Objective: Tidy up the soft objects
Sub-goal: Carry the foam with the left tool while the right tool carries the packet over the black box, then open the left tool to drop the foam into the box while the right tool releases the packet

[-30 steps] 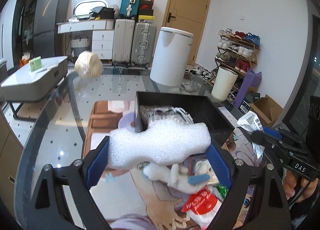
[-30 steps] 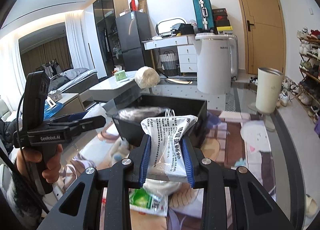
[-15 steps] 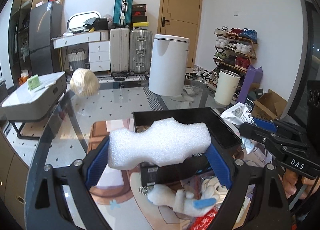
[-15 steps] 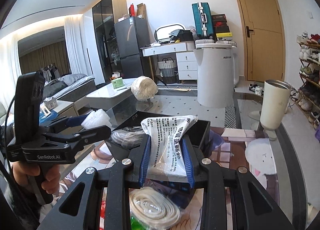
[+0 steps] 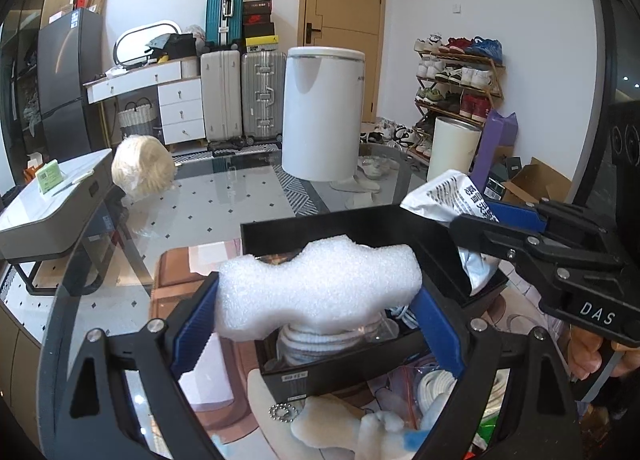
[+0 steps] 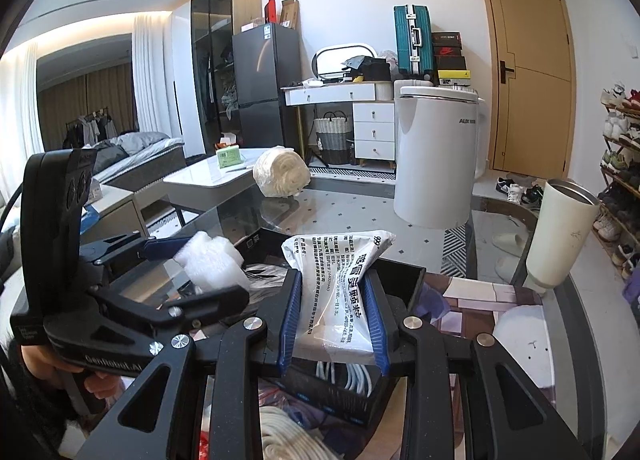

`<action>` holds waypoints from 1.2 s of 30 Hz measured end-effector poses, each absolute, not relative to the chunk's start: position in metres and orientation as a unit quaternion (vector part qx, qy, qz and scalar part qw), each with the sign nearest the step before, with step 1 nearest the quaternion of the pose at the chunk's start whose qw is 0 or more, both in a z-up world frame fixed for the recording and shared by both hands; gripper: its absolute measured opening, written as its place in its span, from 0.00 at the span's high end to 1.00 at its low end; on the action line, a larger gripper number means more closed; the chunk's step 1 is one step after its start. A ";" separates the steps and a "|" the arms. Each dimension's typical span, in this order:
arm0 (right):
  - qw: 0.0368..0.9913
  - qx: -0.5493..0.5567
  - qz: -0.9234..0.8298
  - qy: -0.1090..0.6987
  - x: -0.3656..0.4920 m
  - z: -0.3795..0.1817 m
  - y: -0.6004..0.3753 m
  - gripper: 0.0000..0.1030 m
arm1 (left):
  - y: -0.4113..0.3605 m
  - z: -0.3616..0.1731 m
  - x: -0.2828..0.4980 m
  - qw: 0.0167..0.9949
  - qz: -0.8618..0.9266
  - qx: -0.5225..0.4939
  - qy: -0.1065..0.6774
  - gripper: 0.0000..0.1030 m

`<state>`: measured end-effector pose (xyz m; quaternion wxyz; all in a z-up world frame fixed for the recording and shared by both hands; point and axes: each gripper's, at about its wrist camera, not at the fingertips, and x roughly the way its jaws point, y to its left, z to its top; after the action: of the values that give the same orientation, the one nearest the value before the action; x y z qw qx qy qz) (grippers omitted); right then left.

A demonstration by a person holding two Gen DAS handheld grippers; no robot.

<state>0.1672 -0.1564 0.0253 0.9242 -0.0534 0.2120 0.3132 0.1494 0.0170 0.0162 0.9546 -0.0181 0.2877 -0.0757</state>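
White foam block (image 5: 316, 292) clamped in left tongs (image 5: 316, 324), printed pouch (image 6: 340, 296) pinched in right tongs (image 6: 334, 320), both over black bin (image 5: 344, 228)

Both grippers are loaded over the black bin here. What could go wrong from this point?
1. The left gripper with foam and the right gripper with packet crowd over one bin; they may collide.
2. The bin already holds a bagged cord; the bulky foam might sit proud or topple out.

Soft items held over the black bin (image 5: 352, 230)

White foam piece (image 5: 316, 292) and printed white pouch (image 6: 340, 292) hang above it; coiled white cord (image 5: 332, 336) lies inside.
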 end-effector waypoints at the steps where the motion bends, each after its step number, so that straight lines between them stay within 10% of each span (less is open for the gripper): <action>1: 0.924 -0.057 0.313 0.214 0.170 0.025 -0.155 0.70 | 0.017 0.015 0.151 0.954 -0.077 -0.020 0.288 0.12; 36: 0.908 -0.117 0.305 0.264 0.209 -0.004 -0.128 0.70 | 0.012 -0.002 0.177 0.948 -0.089 -0.011 0.306 0.14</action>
<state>0.2092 -0.1277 -0.0042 0.9076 -0.1175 0.2637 0.3048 0.1768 0.0117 -0.0020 0.9477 -0.0108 0.3063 -0.0893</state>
